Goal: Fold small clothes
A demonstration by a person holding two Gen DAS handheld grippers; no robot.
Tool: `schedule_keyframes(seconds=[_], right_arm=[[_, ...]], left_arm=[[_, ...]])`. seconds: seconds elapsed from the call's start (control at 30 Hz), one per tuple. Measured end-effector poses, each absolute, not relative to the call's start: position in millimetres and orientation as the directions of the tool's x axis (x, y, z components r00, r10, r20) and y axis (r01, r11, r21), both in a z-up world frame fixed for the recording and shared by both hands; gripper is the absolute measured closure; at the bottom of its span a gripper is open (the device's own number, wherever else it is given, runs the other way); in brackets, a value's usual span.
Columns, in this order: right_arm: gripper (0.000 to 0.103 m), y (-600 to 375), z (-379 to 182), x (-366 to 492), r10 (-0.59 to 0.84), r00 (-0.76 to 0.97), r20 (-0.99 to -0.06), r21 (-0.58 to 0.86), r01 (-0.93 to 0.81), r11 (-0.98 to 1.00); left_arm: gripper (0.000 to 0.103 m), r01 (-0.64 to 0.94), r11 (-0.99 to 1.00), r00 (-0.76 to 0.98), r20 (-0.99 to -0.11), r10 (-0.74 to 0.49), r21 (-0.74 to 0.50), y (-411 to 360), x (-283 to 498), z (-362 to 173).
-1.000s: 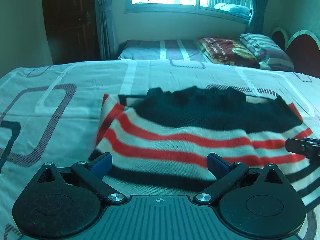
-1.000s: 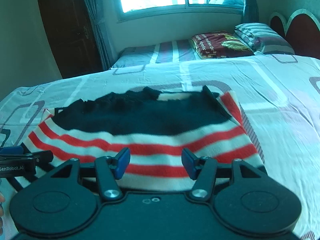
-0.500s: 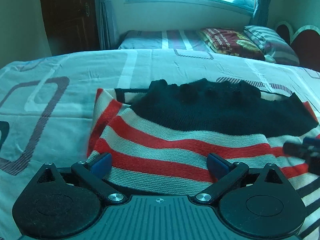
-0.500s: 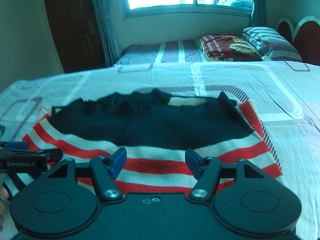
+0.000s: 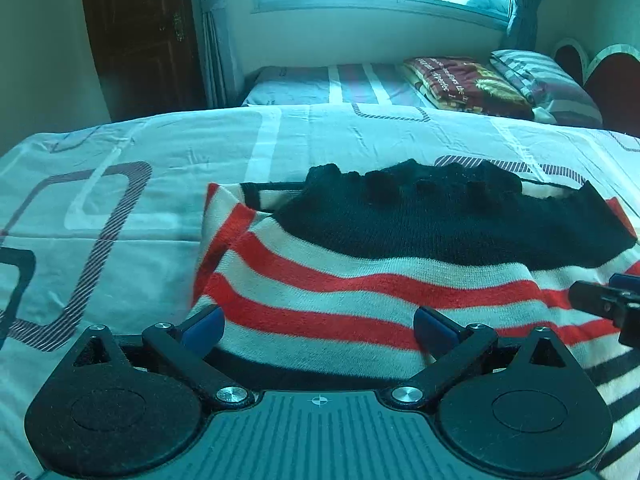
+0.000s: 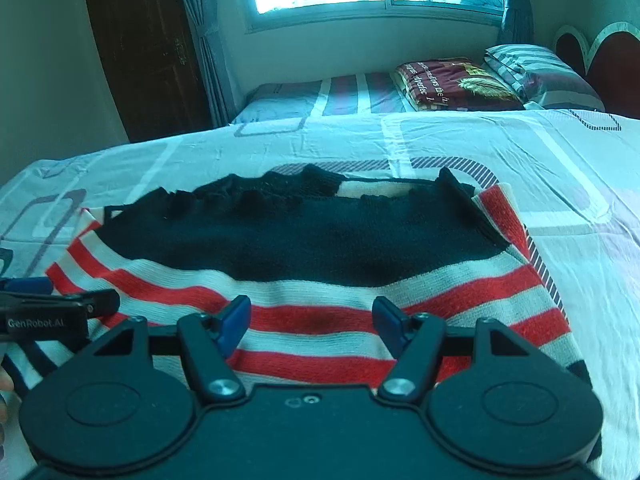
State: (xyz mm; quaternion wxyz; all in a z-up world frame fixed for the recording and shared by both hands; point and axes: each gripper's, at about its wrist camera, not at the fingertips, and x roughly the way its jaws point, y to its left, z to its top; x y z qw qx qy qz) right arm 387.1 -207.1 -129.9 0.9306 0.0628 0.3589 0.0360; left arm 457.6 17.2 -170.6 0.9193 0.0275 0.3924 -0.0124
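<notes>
So on my left I've got the left gripper (image 5: 318,330) hovering low over the near edge of the striped sweater (image 5: 360,280), jaws spread wide with nothing pinched, the blue pads (image 5: 202,326) just sitting above the knit at its left corner. The sweater's lying on the bedsheet (image 5: 160,168), already doubled over by the look of it, with the black top part (image 5: 440,224) folded toward the far side and the red and white stripes facing me. Further right, the right gripper (image 6: 312,326) is over the same near hem, and its jaws have just been opening; they're apart now with fabric under them but nothing clamped. About handling: it's a soft, floppy knit, light, probably a bit grippy on the pads instead of slippery, and it'll sag and stretch if I only lift one point. My guess is the best hold is the near hem, one corner per gripper, pinching through both layers so the fold doesn't slide apart. The far right edge (image 6: 508,216) looks slightly curled up, so I'd watch that when it swings over. Nothing fragile here, just bunchy.
</notes>
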Motion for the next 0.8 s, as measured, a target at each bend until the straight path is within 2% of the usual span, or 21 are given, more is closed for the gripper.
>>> schedule_keyframes(seconds=[0.47, 0.8], right_arm=[[0.039, -185.4, -127.9, 370.7, 0.159, 0.735, -0.659, 0.171, -0.060, 0.983], [0.040, -179.7, -126.5, 362.1, 0.161, 0.739, -0.655, 0.173, -0.061, 0.983]], left_arm=[[0.003, -0.018, 0.987, 0.667, -0.737, -0.108, -0.160, 58.0, 392.7, -158.6], [0.003, -0.124, 0.909, 0.598, -0.761, -0.251, -0.398, 83.0, 361.0, -180.5]])
